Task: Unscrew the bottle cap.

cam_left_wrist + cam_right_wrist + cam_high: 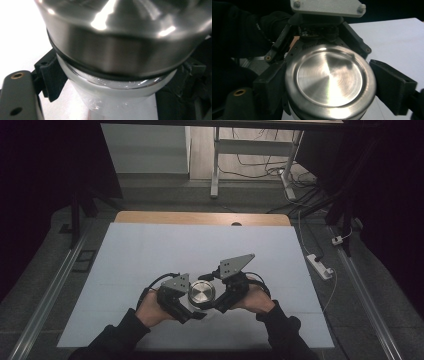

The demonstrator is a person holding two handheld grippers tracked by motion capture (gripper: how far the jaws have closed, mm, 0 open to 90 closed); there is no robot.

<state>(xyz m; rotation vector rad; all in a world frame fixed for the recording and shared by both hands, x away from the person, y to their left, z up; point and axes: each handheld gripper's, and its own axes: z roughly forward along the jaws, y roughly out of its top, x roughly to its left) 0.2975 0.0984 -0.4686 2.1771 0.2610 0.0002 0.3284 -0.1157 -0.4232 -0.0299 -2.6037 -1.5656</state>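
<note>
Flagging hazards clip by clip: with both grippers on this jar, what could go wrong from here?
1. The left gripper holds the clear jar body below the metal lid; smooth glass could slip or turn in its fingers.
2. The right gripper brackets the polished lid; its fingers might slide off.
3. The jar sits near the table's front edge, so a slip might send it off.

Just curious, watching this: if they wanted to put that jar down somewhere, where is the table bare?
Most of the white table is bare: the far half up to the wooden edge, and wide strips to the left and right of the hands. It is crowded only near the front middle, where the left gripper and right gripper close around the jar.
</note>
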